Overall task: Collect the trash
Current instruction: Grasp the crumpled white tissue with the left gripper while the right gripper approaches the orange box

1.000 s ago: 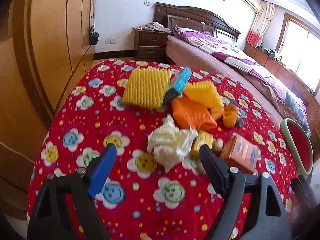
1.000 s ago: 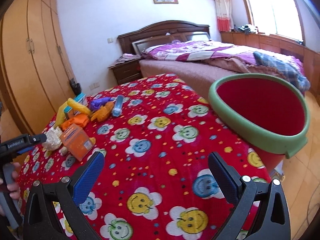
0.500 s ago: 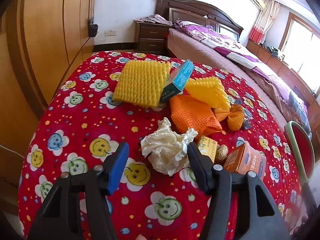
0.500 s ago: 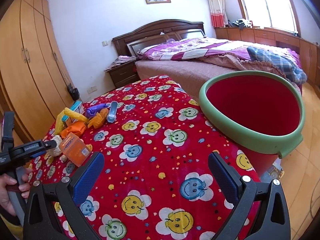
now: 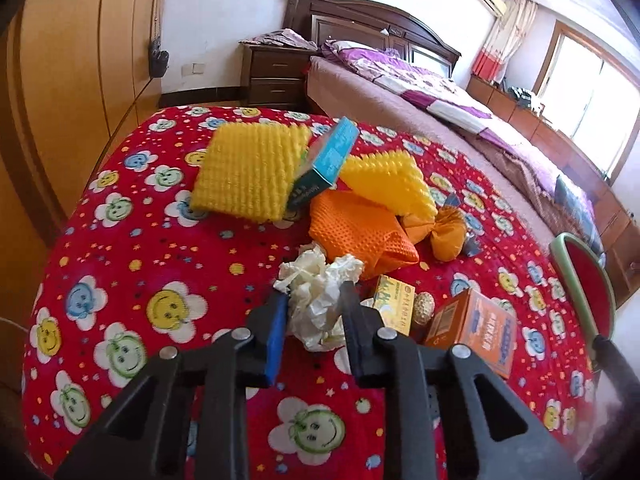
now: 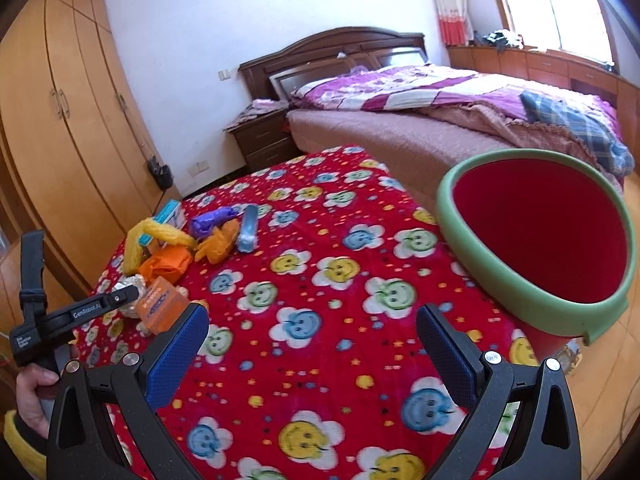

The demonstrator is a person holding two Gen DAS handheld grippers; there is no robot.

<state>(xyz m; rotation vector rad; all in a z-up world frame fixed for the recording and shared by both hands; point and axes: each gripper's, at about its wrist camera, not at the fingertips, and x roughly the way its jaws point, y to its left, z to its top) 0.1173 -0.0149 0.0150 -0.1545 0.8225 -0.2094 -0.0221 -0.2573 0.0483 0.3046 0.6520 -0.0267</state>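
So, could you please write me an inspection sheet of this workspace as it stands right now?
Surface: red smiley-flower blanket covers the table.
Job's things: crumpled white paper between the left gripper's fingers; red bin with green rim at the table's far edge.
Clutter: yellow foam nets, teal box, orange foam net, orange box, small yellow box.
Grippers: left gripper has just been closing, its pads now pressing the paper; right gripper open, nothing between its fingers.
Cables: nothing seen on the table.
Surroundings: bed, nightstand, wardrobe, window.
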